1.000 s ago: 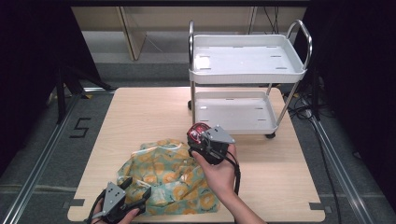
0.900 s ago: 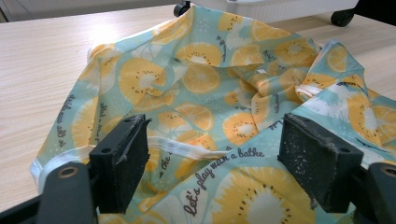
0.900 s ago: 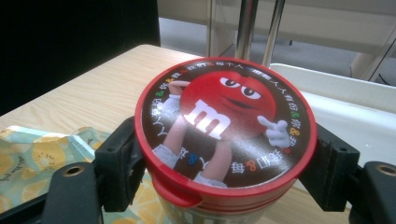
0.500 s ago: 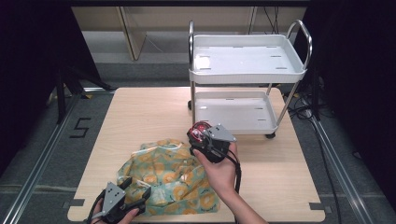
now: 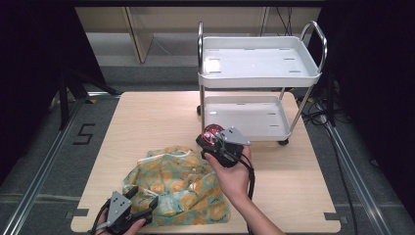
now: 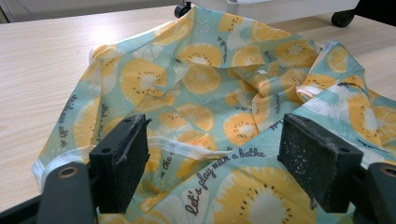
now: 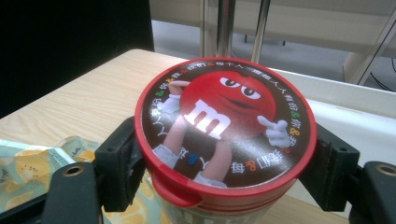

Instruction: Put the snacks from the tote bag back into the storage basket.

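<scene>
A crumpled teal cloth (image 5: 178, 183) printed with orange citrus slices lies on the wooden table (image 5: 156, 117) near its front edge. My left gripper (image 5: 142, 200) stands open at the cloth's front left corner, and in the left gripper view the cloth (image 6: 205, 107) spreads between and beyond the two jaws. My right gripper (image 5: 211, 142) is shut on a round candy tub with a red lid (image 5: 212, 133), held above the cloth's far right edge. The right gripper view shows the tub's lid (image 7: 224, 123) with a red cartoon figure, clamped on both sides by the jaws of that gripper (image 7: 224, 161).
A white two-shelf metal cart (image 5: 259, 73) stands on the table's far right, both shelves bare, its lower shelf (image 5: 244, 117) just beyond the tub. Bare tabletop lies to the far left and at the right front. Dark floor surrounds the table.
The right gripper with the tub has drifted slightly right and toward the cart. The left gripper and the cloth have stayed put.
</scene>
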{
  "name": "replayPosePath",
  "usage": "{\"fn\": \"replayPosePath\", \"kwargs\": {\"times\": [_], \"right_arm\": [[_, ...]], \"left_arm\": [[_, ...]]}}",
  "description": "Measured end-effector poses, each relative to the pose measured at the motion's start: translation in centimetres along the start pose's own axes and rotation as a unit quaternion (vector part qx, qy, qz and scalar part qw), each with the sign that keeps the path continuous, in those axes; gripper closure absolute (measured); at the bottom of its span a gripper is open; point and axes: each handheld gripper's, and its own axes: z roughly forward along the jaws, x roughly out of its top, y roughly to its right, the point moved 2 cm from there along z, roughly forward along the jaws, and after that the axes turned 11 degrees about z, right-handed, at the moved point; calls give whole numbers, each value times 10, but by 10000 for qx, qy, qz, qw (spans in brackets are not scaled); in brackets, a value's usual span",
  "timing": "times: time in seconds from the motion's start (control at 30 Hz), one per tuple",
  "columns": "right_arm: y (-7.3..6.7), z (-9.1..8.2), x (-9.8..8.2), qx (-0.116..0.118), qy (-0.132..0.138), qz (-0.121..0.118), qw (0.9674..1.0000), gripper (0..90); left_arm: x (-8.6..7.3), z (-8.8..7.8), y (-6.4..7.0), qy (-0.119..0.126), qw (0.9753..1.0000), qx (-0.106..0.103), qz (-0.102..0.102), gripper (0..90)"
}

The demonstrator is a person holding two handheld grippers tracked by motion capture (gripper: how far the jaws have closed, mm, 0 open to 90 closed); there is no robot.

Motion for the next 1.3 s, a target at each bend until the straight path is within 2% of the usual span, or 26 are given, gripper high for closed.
{"fn": "replayPosePath", "kwargs": {"times": [0.07, 0.1, 0.13, 0.17, 0.23, 0.3, 0.33, 0.4, 0.47, 0.5, 0.57, 0.6, 0.83, 0.87, 0.93, 1.0, 1.03, 1.07, 1.13, 1.27, 1.3], "right_arm": [[3, 1, 1, -30, 86, -171, 9998, 266], [2, 2, 1, 7, 27, -98, 9999, 266], [4, 1, 2, -35, 42, -204, 9998, 266], [2, 1, 1, -12, -14, 2, 10000, 266], [3, 1, 1, -64, -3, -48, 10000, 266], [3, 2, 1, -34, 0, 12, 10000, 266], [5, 3, 2, -45, 10, -165, 9999, 266], [5, 3, 3, -31, -1, -157, 9999, 266], [5, 2, 3, -2, -9, -31, 10000, 266], [5, 2, 3, -65, -10, -14, 10000, 266], [6, 3, 3, -78, 15, -36, 10000, 266], [7, 3, 4, -57, 31, -152, 9999, 266], [9, 4, 4, -69, -27, -114, 9999, 266], [9, 4, 4, -84, -37, -188, 9998, 266], [9, 5, 3, -91, -40, -138, 9999, 266], [11, 6, 3, -120, -31, -203, 9997, 266], [9, 5, 3, -109, -80, -52, 9999, 266], [11, 5, 4, -101, -57, -175, 9998, 266], [11, 6, 4, -103, -39, -80, 9999, 266], [11, 6, 4, -123, -45, -43, 9999, 266], [13, 6, 5, -127, -15, -185, 9997, 266]], "left_arm": [[0, -1, -1, -41, 10000, 17, 23, 236], [0, -1, -1, -44, 10000, 17, 29, 236], [0, -1, -1, -42, 10000, 18, 24, 237], [0, -1, -1, -43, 10000, 19, 24, 236], [0, -1, -1, -41, 10000, 17, 29, 236], [0, -1, -1, -36, 10000, 15, 23, 236], [0, -1, -1, -43, 10000, 16, 31, 236], [0, -1, -1, -35, 10000, 20, 21, 236], [0, -1, -1, -36, 10000, 20, 19, 236], [0, -1, -1, -39, 10000, 21, 23, 236], [0, -1, -1, -35, 10000, 17, 20, 236], [0, -1, -1, -28, 10000, 15, 22, 236], [0, -2, -1, -39, 10000, 27, 28, 236], [0, -2, -1, -48, 10000, 23, 36, 236], [0, -2, -1, -38, 10000, 22, 33, 236], [1, -2, -1, -17, 10000, 26, 12, 236], [0, -2, 0, -15, 10000, 24, 9, 236], [0, -1, 0, 23, 10000, -1, 12, 236], [0, -1, 0, 28, 10000, 4, 7, 236], [1, -1, 0, 36, 10000, -9, 37, 236], [1, -2, 0, -16, 10000, 21, 51, 236]]}}
